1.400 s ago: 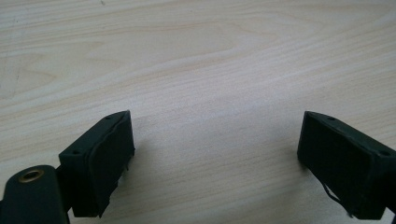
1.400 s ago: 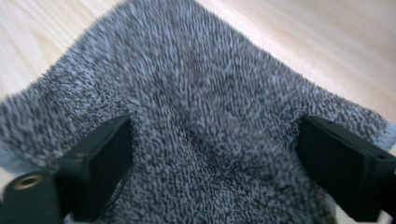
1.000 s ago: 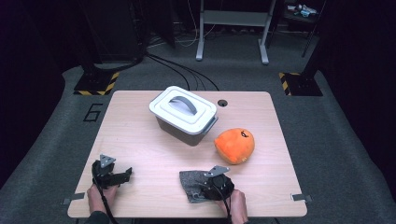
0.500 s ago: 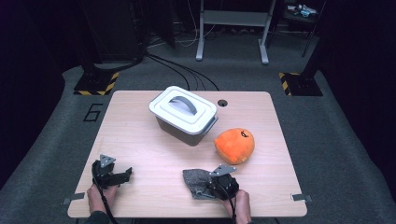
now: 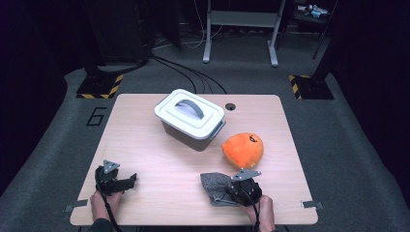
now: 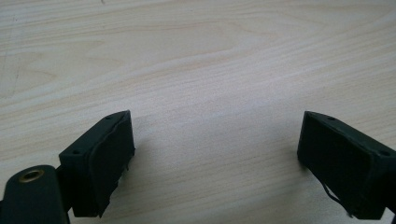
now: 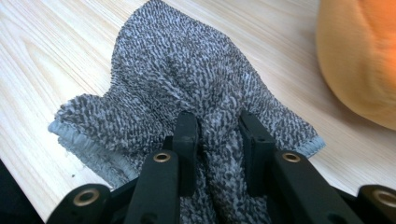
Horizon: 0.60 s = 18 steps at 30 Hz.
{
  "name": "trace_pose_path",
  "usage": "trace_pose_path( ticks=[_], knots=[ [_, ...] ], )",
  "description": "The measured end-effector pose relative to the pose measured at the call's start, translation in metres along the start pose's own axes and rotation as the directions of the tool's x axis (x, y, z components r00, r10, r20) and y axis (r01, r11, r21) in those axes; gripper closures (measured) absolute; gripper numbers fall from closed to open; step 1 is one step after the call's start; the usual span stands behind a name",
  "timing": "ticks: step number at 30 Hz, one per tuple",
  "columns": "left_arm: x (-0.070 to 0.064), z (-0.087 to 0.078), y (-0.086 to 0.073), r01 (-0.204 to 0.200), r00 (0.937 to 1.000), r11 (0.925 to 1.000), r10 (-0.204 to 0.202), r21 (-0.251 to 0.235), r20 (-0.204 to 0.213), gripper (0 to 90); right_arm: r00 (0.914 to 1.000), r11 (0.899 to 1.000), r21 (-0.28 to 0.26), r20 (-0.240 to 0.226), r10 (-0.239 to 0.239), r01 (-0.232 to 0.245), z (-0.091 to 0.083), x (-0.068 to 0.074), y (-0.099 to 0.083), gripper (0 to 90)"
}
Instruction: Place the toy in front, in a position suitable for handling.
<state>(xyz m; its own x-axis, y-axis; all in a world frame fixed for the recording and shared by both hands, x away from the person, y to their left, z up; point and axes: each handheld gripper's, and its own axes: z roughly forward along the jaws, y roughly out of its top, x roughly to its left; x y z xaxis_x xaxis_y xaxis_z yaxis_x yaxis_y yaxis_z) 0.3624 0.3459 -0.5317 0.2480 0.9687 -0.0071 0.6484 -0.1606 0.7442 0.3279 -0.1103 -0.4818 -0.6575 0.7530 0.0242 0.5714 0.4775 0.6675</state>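
A grey speckled cloth [image 5: 215,185] [image 7: 187,84] lies bunched near the table's front edge, right of centre. My right gripper [image 5: 237,192] [image 7: 217,140] is shut on a pinched fold of it. An orange plush toy [image 5: 243,149] [image 7: 359,56] sits just behind and to the right of the cloth. My left gripper [image 5: 126,182] [image 6: 212,154] rests at the front left with its jaws wide apart over bare wood, nothing between them.
A grey box with a white lid and handle [image 5: 190,118] stands at the middle back of the wooden table [image 5: 145,145]. A small round hole [image 5: 230,106] is in the tabletop behind it. Dark floor and stands surround the table.
My right gripper has dragged the cloth a little to the right, toward the orange toy. The left gripper has stayed put.
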Motion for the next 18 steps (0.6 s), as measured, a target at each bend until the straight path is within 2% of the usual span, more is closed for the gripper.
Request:
trace_pose_path(
  ticks=[10,12,14,15,18],
  knots=[
    [0.000,0.000,0.000,0.000,1.0000,1.0000,0.000,0.001,0.000,10.8,0.9996,1.000,0.019,0.026,-0.010,0.010,-0.015,-0.018,-0.010,71.0],
    [0.000,0.000,0.000,0.002,1.0000,1.0000,-0.002,0.000,0.001,10.8,0.9993,1.000,0.022,0.037,0.000,-0.001,-0.018,-0.020,-0.013,71.0],
    [0.000,0.000,0.000,0.001,1.0000,1.0000,-0.001,-0.001,-0.001,10.8,0.9995,1.000,0.020,0.032,-0.005,0.004,-0.019,-0.023,-0.014,71.0],
    [0.000,0.000,0.000,0.002,1.0000,1.0000,-0.002,0.000,0.001,10.8,0.9989,1.000,0.028,0.046,0.007,-0.008,-0.021,-0.026,-0.017,71.0],
    [0.000,0.000,0.000,0.001,1.0000,1.0000,-0.001,0.000,0.000,10.8,0.9973,0.999,0.045,0.072,-0.013,0.009,-0.024,-0.029,-0.019,70.9]
  ],
)
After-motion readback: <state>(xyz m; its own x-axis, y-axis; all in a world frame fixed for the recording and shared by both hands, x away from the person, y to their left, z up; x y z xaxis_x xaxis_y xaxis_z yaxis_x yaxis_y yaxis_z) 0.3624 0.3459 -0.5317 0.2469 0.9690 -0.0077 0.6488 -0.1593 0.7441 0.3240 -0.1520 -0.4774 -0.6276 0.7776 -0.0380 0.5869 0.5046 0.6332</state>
